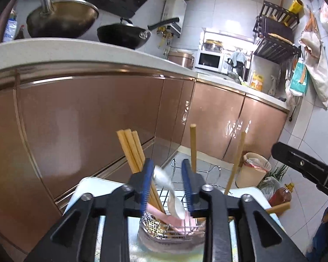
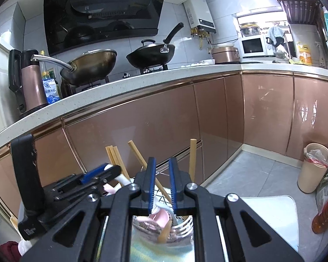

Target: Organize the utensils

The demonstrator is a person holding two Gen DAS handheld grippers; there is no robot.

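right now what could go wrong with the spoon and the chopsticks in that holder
The white spoon sits loose and tilted between the open fingers of the left gripper; it looks blurred, so it may tip out of the metal holder rather than settle.

The chopsticks lean right beside the left gripper; a sideways pull could knock them over.

The right gripper hangs close above the same holder, so the two may bump.

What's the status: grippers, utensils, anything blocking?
Left gripper open around white spoon, pads clear. Right gripper nearly shut, empty. Chopsticks upright in holder. Nothing blocking.
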